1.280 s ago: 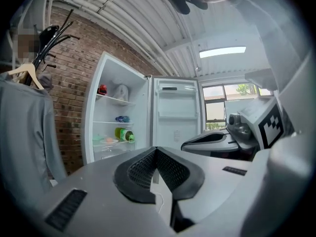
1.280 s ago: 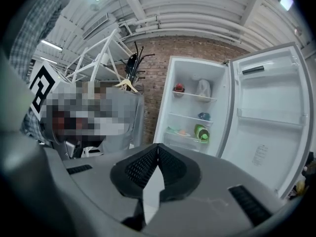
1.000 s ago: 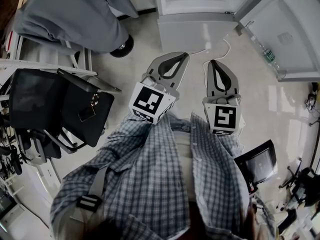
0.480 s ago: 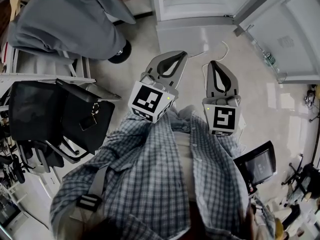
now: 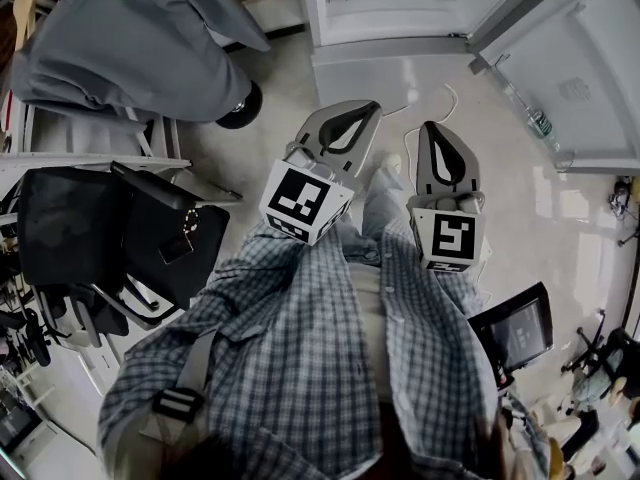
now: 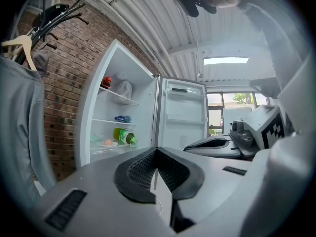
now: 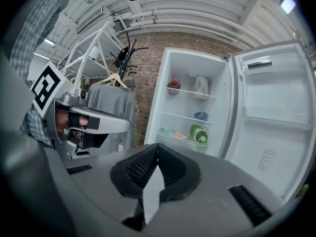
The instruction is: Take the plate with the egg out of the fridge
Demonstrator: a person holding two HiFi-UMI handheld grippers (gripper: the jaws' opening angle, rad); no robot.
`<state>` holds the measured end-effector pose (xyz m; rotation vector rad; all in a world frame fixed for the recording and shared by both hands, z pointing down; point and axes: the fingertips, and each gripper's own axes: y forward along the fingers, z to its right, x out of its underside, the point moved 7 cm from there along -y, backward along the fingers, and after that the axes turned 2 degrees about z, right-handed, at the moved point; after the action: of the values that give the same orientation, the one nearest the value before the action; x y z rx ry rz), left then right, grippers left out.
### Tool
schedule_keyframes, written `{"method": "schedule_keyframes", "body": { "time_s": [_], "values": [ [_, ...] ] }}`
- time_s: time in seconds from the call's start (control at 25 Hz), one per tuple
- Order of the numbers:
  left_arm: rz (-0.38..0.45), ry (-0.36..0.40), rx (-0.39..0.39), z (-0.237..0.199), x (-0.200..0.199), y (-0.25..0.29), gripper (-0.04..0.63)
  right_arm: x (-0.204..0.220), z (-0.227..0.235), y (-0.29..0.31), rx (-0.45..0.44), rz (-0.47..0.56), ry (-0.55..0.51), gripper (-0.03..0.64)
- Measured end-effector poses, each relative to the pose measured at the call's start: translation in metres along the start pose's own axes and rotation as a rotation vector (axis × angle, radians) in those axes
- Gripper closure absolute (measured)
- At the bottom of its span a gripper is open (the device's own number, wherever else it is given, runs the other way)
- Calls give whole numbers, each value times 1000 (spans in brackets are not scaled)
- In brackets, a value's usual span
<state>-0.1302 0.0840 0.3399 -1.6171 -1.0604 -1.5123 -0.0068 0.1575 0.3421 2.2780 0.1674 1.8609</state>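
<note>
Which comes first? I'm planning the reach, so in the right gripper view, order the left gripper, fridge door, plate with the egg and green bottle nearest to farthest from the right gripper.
1. left gripper, alongside at left.
2. fridge door, swung open at right.
3. plate with the egg and green bottle, same shelf inside: too close to call.

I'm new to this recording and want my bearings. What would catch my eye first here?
The open fridge stands ahead, its door swung wide to the right. On its lowest shelf in view sits the plate with the egg, with a green bottle lying beside it. Nearer, the left gripper and right gripper are held side by side, both shut and empty.
</note>
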Motion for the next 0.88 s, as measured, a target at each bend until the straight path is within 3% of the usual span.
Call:
{"method": "schedule_keyframes", "body": {
  "time_s": [0.2, 0.4, 0.88],
  "values": [
    [-2, 11, -32, -8, -1, 9, 589, -2, 5, 22, -43, 18, -8, 612],
    [2, -36, -78, -23, 0, 33, 589, -4, 24, 49, -81, 33, -16, 612],
    [13, -39, -187, -48, -9, 140, 589, -1, 118, 126, -179, 63, -43, 612]
  ]
}}
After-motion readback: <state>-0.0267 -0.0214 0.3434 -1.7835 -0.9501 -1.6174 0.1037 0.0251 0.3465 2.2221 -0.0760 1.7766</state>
